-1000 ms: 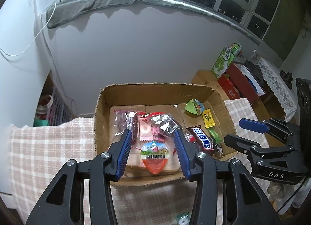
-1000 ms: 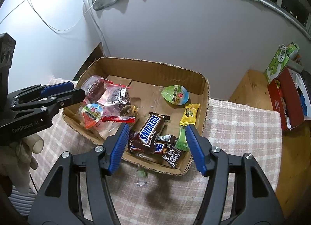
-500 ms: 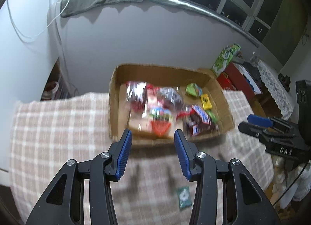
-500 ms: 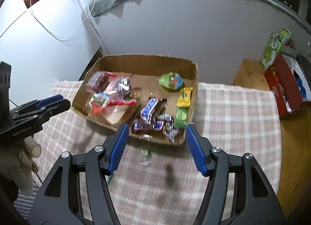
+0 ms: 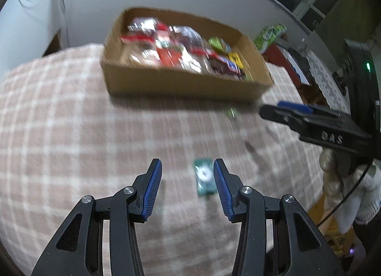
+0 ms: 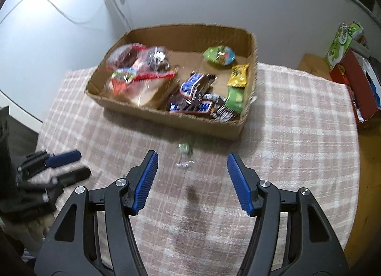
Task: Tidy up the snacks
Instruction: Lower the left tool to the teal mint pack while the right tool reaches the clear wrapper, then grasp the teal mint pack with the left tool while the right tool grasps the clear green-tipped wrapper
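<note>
A cardboard box (image 6: 166, 118) full of wrapped snacks, chocolate bars (image 6: 193, 85) among them, sits at the far side of the checked cloth (image 6: 297, 133). In the blurred left wrist view a small green packet (image 5: 203, 178) lies flat on the cloth. My left gripper (image 5: 187, 164) hovers open over it, with the packet near the right-hand pad and untouched. A small clear-wrapped candy (image 6: 184, 150) lies just in front of the box, beyond my open, empty right gripper (image 6: 192, 155). Each gripper also shows in the other's view: the right gripper (image 5: 285, 109) and the left gripper (image 6: 64, 164).
A red box (image 6: 357, 80) and a green carton (image 6: 340, 42) stand on a wooden surface to the right, past the cloth's edge. A grey wall rises close behind the cardboard box. A person's gloved hand (image 5: 333, 176) holds the right gripper.
Both grippers have drawn back from the box toward the near side of the table and sunk lower. The left one now frames the green packet, which earlier lay below its fingers.
</note>
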